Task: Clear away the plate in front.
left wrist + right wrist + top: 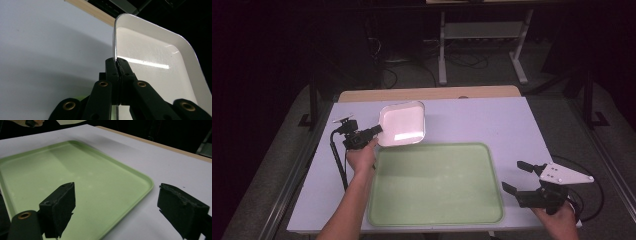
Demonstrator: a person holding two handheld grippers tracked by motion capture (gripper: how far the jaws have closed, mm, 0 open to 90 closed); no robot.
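A white square plate hangs tilted above the table, just beyond the far left corner of the green tray. My left gripper is shut on the plate's left rim. In the left gripper view both black jaws pinch the thin edge of the plate at the left gripper. My right gripper stands open to the right of the tray, near the table's front right corner, with nothing between its fingers. The right gripper view has the right gripper wide apart over the near corner of the tray.
The lavender table top has a wooden strip along its far edge. A grey metal frame and cables stand on the dark floor behind. Black cables trail from both grippers.
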